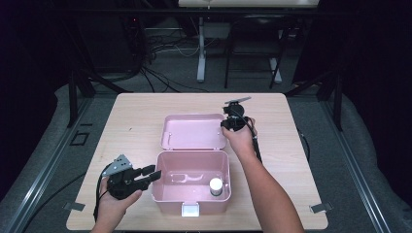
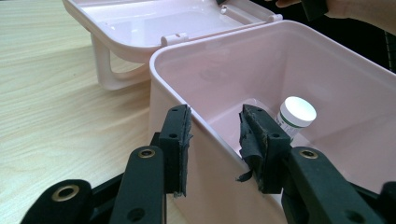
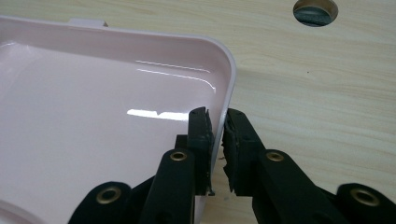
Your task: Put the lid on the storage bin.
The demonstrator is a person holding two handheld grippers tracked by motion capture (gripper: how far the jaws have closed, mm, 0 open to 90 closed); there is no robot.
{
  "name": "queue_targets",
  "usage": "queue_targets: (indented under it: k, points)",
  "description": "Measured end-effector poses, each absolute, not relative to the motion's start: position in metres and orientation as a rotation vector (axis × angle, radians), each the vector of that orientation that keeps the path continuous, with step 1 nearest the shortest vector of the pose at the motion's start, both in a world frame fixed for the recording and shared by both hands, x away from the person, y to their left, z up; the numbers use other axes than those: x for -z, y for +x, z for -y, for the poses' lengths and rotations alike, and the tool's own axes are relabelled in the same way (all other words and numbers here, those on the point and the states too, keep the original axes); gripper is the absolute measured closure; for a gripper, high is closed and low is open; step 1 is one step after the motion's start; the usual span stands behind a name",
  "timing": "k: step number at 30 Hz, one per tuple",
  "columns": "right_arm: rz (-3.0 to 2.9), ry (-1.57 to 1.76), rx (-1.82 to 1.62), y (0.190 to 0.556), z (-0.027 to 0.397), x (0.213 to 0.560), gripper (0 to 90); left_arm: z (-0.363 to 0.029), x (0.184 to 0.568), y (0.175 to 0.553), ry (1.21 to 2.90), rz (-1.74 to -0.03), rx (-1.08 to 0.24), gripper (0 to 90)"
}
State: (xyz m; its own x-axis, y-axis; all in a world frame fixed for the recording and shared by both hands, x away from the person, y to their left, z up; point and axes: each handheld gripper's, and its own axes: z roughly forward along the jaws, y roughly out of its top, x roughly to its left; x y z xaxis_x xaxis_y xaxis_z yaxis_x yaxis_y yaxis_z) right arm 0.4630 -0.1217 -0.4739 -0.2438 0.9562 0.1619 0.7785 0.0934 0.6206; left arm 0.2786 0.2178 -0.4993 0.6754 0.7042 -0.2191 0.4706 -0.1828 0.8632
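The right hand-held gripper (image 3: 215, 135) has its jaws nipped onto the thin rim of the lid (image 1: 194, 131) at its right edge, one pad inside and one outside, and that narrow purchase is the weak point: the plastic is smooth and glossy, so as the lid is swung up the rim could slide out from between the pads and the lid would drop back flat onto the surface (image 1: 131, 121). A pull without a firm hold at the front could also drag the whole pink box (image 1: 190, 180) backwards or tip it on its hinge side. The left hand-held gripper (image 2: 212, 140) straddles the box's left wall with its jaws spread and the pads apparently clear of the plastic, so it seems to steady nothing yet; if it stays loose, the box can skid. The box sits near the front middle of the surface, open, pale pink, with rounded corners and a white latch on its front. Its lid lies back flat behind it, hinged, the handle underneath. Inside, near the right front corner, a small white-capped bottle (image 1: 215, 186) stands upright.
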Motion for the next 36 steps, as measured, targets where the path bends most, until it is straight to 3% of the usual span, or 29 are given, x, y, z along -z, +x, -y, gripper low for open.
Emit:
queue_targets:
  k: [36]
  points:
    - [-1.987,1.569,-1.097,0.427,0.133,0.425,85.5,-0.217,0.500,0.278,1.829,-0.935,-0.284,62.5]
